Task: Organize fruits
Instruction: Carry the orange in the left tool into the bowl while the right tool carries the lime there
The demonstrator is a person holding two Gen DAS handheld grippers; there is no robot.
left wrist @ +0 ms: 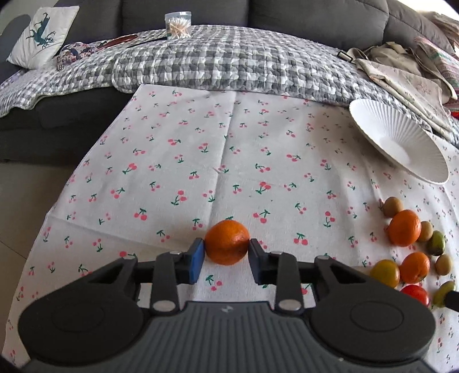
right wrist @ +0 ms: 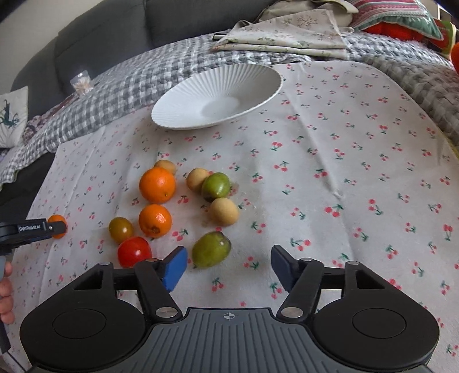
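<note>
So, an orange (left wrist: pixel 227 242) is clamped between the blue pads of the left gripper (left wrist: pixel 226 258), one pad pressed against each side of it. It is held low over the cherry-print cloth (left wrist: pixel 178 160), well to the left of the other fruit; whether it is actually touching the cloth can't be told. From the right wrist view the same gripper (right wrist: pixel 58 226) is seen at the far left edge with the orange (right wrist: pixel 57 222) partly hidden behind its finger.

The right gripper (right wrist: pixel 228 268) is spread wide with nothing held between its pads. A green fruit (right wrist: pixel 211 249) is lying on the cloth just ahead of its left pad, and a red tomato (right wrist: pixel 134 251) is sitting just beside that finger on the outside.

Further out, the rest of the pile is scattered in a loose cluster: a greenish-yellow tomato (right wrist: pixel 120 229), two more oranges (right wrist: pixel 155 221) (right wrist: pixel 157 185), another green fruit (right wrist: pixel 215 187) touching a small tan fruit (right wrist: pixel 197 179), one more tan fruit (right wrist: pixel 223 213) just below those, and a third (right wrist: pixel 165 165) tucked behind the far orange.

A white ribbed bowl (right wrist: pixel 183 112) is placed beyond the fruit near the far edge of the cloth, nothing inside it. Behind that, a grey checked quilt (left wrist: pixel 229 66) is draped over a dark sofa (left wrist: pixel 315 20), with a clear tub of cotton swabs (left wrist: pixel 178 25) set on top.
</note>
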